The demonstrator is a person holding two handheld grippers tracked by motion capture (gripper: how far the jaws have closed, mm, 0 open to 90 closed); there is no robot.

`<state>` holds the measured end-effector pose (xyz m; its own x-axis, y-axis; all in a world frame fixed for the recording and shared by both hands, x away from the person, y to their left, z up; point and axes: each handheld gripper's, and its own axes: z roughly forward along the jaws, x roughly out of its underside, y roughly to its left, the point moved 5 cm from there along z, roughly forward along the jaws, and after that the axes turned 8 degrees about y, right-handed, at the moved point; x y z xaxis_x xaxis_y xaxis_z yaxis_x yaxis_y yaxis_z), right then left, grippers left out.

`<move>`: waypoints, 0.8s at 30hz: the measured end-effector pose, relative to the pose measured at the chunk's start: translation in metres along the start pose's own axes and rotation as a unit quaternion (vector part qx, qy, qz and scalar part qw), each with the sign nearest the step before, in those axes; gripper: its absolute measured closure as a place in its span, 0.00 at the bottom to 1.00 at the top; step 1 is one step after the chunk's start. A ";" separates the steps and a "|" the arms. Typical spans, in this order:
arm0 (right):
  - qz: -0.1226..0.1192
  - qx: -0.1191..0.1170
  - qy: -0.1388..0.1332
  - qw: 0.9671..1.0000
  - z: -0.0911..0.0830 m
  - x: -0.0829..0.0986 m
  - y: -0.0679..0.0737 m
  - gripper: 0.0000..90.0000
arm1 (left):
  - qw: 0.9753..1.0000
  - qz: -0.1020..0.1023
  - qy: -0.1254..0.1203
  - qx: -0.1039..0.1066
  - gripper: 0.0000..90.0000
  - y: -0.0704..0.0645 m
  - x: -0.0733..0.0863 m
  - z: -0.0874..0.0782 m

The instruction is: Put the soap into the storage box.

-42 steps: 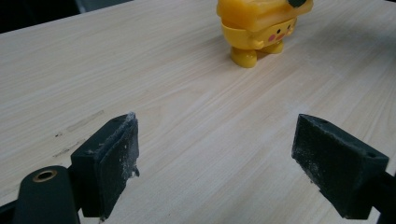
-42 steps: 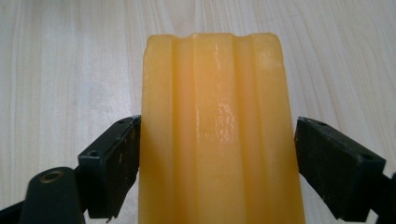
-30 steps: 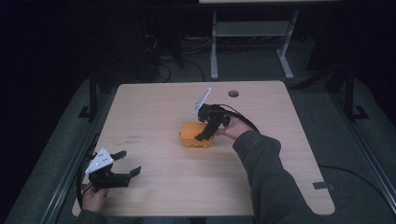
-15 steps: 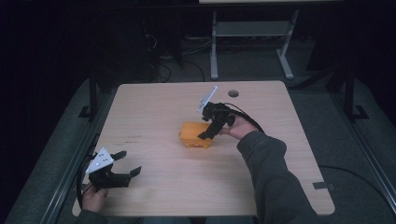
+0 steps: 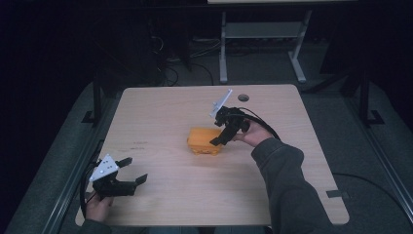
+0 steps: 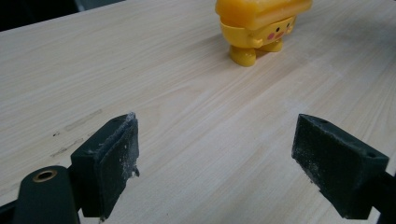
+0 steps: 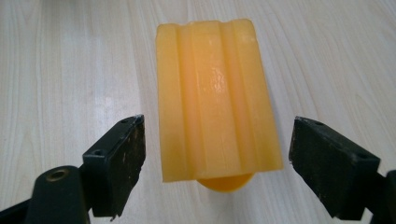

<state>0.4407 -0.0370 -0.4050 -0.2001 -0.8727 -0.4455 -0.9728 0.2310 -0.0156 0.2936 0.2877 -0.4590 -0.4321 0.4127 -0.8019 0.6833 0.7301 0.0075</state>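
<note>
My left gripper (image 6: 215, 163) sits low over the wooden table (image 6: 177, 93), jaws spread wide with bare tabletop between them. The pad at seven o'clock is scuffed, with pale flecks along its edge; the pad at four o'clock is likewise dusty. Neither touches anything. A yellow toy (image 6: 259, 23) stands upright on two stubby feet at one o'clock, well apart from both pads. Its face shows pink cheeks. Its top is cut off by the frame edge.

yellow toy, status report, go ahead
Right gripper open, jaws astride yellow toy, not touching. Left gripper open, idle near table corner. Nothing in the way.
</note>
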 end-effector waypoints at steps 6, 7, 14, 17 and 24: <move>0.005 0.004 0.000 1.000 -0.005 0.006 0.001 0.21 | 1.000 0.002 0.001 0.000 0.16 -0.001 0.000 0.001; 0.006 0.004 -0.001 1.000 -0.006 0.007 0.001 0.21 | 1.000 0.003 0.001 0.000 0.16 -0.001 0.000 0.001; 0.012 0.004 0.000 1.000 -0.009 0.014 0.002 0.21 | 1.000 0.002 0.001 0.000 0.16 -0.001 0.000 0.001; 0.014 0.004 0.002 1.000 -0.010 0.016 0.002 0.21 | 1.000 0.003 0.002 0.001 0.16 -0.001 0.000 0.001; 0.020 0.003 -0.001 1.000 -0.013 0.022 0.004 0.21 | 1.000 0.004 0.004 0.001 0.16 -0.001 0.000 0.002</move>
<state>0.4307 -0.0609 -0.4030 -0.2382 -0.8623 -0.4468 -0.9634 0.2680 -0.0035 0.2937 0.2856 -0.4602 -0.4304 0.4232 -0.7973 0.6879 0.7256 0.0138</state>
